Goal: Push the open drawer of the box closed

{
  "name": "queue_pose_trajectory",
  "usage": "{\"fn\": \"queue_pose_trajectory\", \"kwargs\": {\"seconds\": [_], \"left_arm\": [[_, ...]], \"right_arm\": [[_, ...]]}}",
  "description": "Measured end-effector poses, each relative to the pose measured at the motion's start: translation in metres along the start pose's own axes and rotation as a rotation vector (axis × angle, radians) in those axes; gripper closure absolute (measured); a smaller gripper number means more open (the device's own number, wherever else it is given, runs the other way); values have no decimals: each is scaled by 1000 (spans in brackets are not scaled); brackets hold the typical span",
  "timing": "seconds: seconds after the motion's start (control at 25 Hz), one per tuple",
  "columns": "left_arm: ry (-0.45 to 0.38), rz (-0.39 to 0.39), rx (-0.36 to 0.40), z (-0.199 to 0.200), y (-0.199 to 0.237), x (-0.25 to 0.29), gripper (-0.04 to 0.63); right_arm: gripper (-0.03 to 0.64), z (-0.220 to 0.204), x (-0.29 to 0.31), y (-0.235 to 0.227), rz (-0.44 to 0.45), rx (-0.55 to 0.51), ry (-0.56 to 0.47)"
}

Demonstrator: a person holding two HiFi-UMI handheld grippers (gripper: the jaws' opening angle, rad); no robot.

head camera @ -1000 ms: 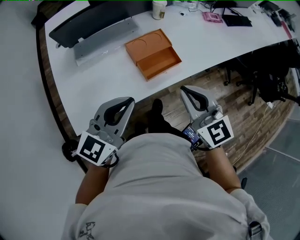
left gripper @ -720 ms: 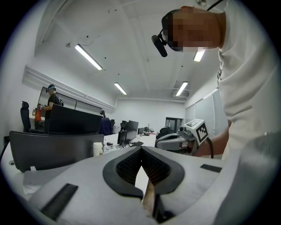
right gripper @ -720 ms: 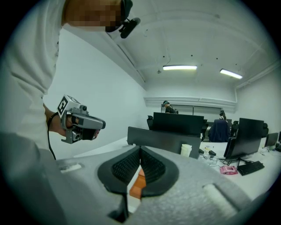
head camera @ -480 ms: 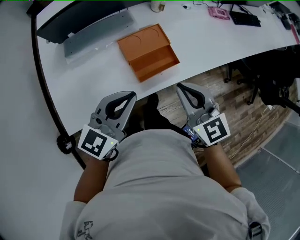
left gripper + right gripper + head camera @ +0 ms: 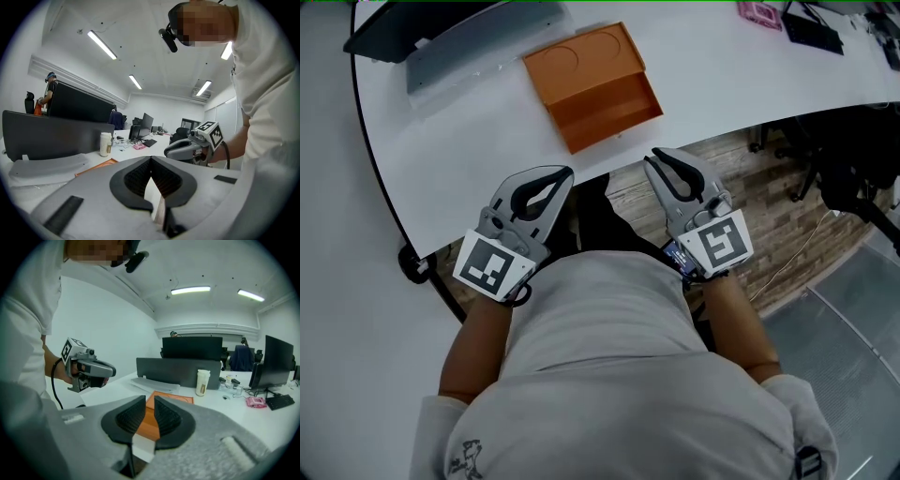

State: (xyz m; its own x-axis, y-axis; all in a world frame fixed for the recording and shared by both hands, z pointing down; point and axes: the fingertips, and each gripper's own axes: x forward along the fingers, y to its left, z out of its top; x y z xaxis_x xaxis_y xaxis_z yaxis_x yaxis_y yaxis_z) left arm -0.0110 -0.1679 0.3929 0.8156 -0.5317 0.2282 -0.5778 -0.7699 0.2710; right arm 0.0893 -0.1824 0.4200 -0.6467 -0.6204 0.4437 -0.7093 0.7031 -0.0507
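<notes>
An orange box point(image 5: 581, 58) lies on the white table point(image 5: 469, 150), its drawer point(image 5: 609, 108) pulled out toward the table's near edge. Both grippers hang in the air short of that edge, apart from the box. My left gripper point(image 5: 565, 172) is shut with nothing in it; in the left gripper view its tips point(image 5: 151, 158) meet. My right gripper point(image 5: 654, 155) is opening: the right gripper view shows a narrow gap between its pads point(image 5: 133, 418), with nothing in it. The box point(image 5: 174, 397) shows beyond that gap.
A dark panel point(image 5: 441, 28) and a grey sheet point(image 5: 478, 42) lie at the table's back left. A white bottle point(image 5: 202, 382), a pink item point(image 5: 759, 11) and a black keyboard point(image 5: 811, 28) sit further back. Black chair legs point(image 5: 834, 178) stand on the wood floor at right.
Both grippers and the person have come closer to the table edge, so the box now lies nearer to the gripper tips. The box itself has not moved on the table.
</notes>
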Motion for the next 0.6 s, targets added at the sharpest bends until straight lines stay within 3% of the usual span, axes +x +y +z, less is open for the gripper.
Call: {"fn": "queue_pose_trajectory", "kwargs": {"seconds": [0.6], "left_arm": [[68, 9, -67, -75, 59, 39, 597]], "right_arm": [[524, -132, 88, -29, 46, 107, 194]]}}
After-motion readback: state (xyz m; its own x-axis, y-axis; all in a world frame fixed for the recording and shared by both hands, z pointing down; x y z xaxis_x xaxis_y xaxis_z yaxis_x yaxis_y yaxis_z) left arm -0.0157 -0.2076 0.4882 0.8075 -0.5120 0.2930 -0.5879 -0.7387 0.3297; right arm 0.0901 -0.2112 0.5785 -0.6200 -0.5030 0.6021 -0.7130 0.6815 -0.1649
